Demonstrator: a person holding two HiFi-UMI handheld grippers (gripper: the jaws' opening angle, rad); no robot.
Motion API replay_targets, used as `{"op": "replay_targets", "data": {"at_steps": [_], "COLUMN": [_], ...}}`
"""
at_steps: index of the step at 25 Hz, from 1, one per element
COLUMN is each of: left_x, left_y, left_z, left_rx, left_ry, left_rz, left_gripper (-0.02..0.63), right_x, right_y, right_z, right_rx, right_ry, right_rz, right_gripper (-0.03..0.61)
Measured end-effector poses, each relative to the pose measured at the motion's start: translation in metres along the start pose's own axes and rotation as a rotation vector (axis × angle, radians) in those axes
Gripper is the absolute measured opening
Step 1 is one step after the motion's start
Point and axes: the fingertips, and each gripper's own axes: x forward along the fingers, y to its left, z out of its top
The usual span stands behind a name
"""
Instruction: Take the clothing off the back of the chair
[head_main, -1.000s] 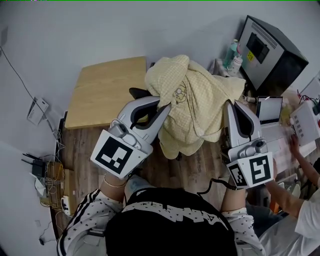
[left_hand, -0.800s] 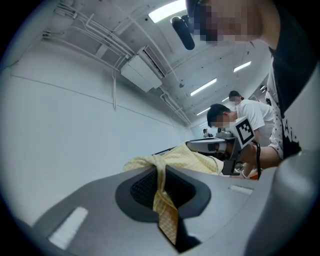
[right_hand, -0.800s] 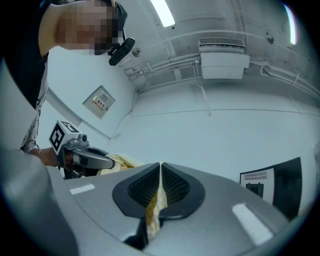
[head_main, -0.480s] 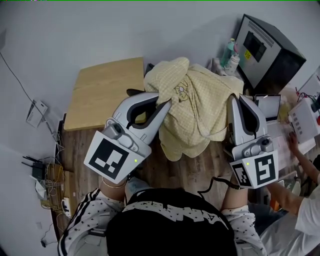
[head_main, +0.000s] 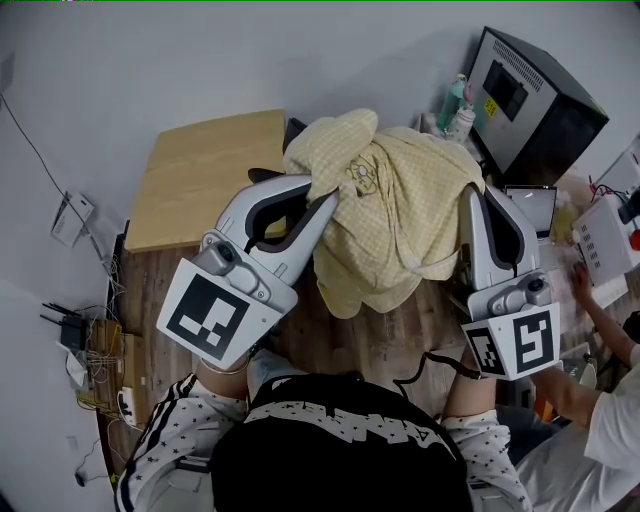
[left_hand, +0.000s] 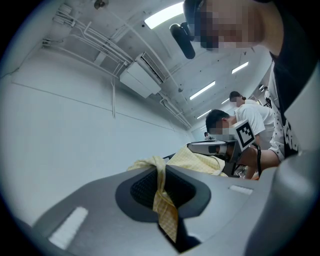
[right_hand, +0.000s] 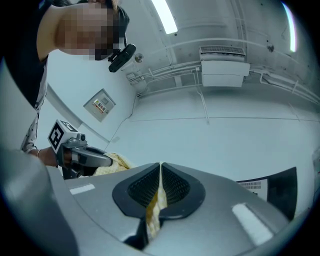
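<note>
A pale yellow checked garment (head_main: 385, 215) hangs bunched between my two grippers, over the wooden floor. Only dark bits of the chair (head_main: 264, 177) show at the garment's left edge; its back is hidden under the cloth. My left gripper (head_main: 325, 202) is shut on the garment's left side, and a fold of yellow cloth (left_hand: 164, 202) is pinched between its pads. My right gripper (head_main: 470, 200) is shut on the right side, with a strip of the cloth (right_hand: 154, 202) caught between its jaws. Each gripper view shows the other gripper (left_hand: 215, 147) (right_hand: 85, 157) across the garment.
A light wooden table (head_main: 205, 175) stands at the back left. A black cabinet (head_main: 530, 100), bottles (head_main: 460, 105) and a small screen (head_main: 530, 205) crowd the right. Another person's hand (head_main: 585, 290) works at the right edge. Cables and small devices (head_main: 85, 360) lie on the floor at left.
Both grippers have risen a little toward the camera, lifting the garment with them. Both grips have stayed shut on the cloth.
</note>
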Motion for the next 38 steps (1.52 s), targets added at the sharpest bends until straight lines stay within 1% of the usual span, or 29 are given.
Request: {"op": "replay_targets", "data": {"at_steps": [5, 10, 14, 17, 20, 23, 26, 31, 38], "left_x": [0.0, -0.004, -0.006, -0.02, -0.019, -0.03, -0.049, -0.056, -0.06], "left_y": [0.001, -0.021, -0.019, -0.039, -0.056, -0.048, -0.049, -0.054, -0.052], "left_z": [0.0, 0.014, 0.014, 0.022, 0.029, 0.033, 0.038, 0.038, 0.041], "left_rx": [-0.012, 0.004, -0.004, 0.006, 0.019, 0.014, 0.015, 0.008, -0.005], "left_ry": [-0.006, -0.023, -0.024, -0.038, -0.041, -0.041, -0.056, -0.077, -0.06], "left_rz": [0.006, 0.015, 0.021, 0.027, 0.039, 0.047, 0.034, 0.003, -0.039], "left_gripper": [0.026, 0.026, 0.026, 0.026, 0.026, 0.026, 0.026, 0.026, 0.026], "right_x": [0.002, -0.021, -0.018, -0.041, -0.058, -0.052, -0.058, -0.069, -0.069], "right_y": [0.0, -0.004, -0.001, 0.007, 0.0, 0.011, 0.03, 0.039, 0.047], "right_z": [0.001, 0.014, 0.016, 0.026, 0.032, 0.039, 0.049, 0.05, 0.057], "right_rx": [-0.001, -0.007, -0.008, -0.015, -0.016, -0.013, -0.036, -0.039, -0.046], "right_ry": [-0.002, -0.026, -0.021, -0.046, -0.07, -0.074, -0.077, -0.072, -0.044], "right_rz": [0.002, 0.008, 0.02, 0.025, 0.03, 0.036, 0.026, -0.005, -0.042], "right_gripper": [0.021, 0.021, 0.021, 0.021, 0.021, 0.021, 0.021, 0.021, 0.021]}}
